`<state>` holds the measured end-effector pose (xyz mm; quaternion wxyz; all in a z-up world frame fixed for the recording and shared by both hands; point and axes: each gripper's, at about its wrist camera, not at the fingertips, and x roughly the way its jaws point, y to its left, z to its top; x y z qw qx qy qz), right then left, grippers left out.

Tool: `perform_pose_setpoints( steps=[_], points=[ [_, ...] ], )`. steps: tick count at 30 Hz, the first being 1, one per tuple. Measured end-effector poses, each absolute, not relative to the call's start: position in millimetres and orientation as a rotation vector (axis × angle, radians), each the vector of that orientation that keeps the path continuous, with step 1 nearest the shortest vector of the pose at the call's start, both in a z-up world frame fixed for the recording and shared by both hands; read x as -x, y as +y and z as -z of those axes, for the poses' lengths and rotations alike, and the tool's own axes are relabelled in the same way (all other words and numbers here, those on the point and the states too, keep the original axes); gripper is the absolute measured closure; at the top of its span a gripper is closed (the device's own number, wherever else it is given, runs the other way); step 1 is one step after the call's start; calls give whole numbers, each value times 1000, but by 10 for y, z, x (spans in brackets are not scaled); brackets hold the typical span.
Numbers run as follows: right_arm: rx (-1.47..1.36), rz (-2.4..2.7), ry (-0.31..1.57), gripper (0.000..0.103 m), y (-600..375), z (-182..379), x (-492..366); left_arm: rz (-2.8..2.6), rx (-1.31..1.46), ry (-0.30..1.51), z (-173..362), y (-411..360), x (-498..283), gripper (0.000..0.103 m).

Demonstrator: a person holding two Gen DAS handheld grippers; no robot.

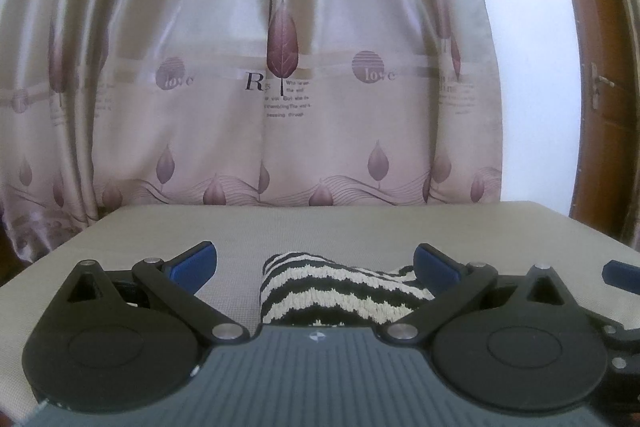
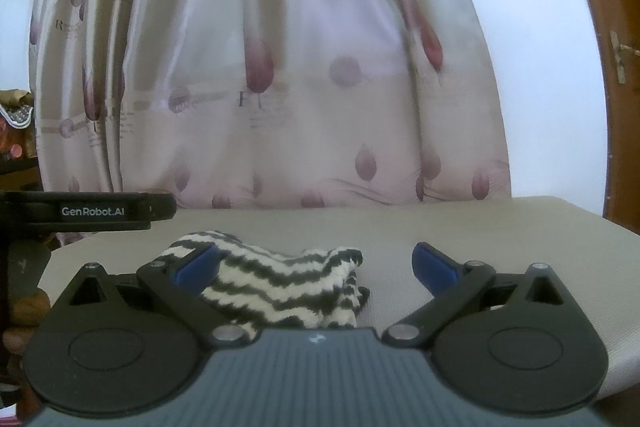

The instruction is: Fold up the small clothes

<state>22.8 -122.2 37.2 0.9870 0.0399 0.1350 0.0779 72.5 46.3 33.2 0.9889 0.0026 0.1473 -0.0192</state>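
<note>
While we look along both tools, the curtain (image 1: 280,67) fills the upper frame and the grey table (image 1: 360,227) the lower. Our striped cloth (image 2: 288,283) lies bunched at lower centre. Left gripper (image 1: 316,265) and right gripper (image 2: 316,265) stand wide open, holding nothing.

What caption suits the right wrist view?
Open right hand-held gripper poised over a striped knit garment on a grey table.

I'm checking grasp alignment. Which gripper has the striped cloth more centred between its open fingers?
The left gripper: the striped cloth fills its gap. At the right gripper, the cloth sits toward the left finger.
</note>
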Motion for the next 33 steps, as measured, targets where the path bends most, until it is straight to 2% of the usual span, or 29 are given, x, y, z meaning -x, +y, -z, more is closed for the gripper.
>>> perform_pose_setpoints(
  steps=[33],
  points=[
    [-45,-145,313,0,-1198,-381,-286,34,20,397,-155,502,-783,0]
  ],
)
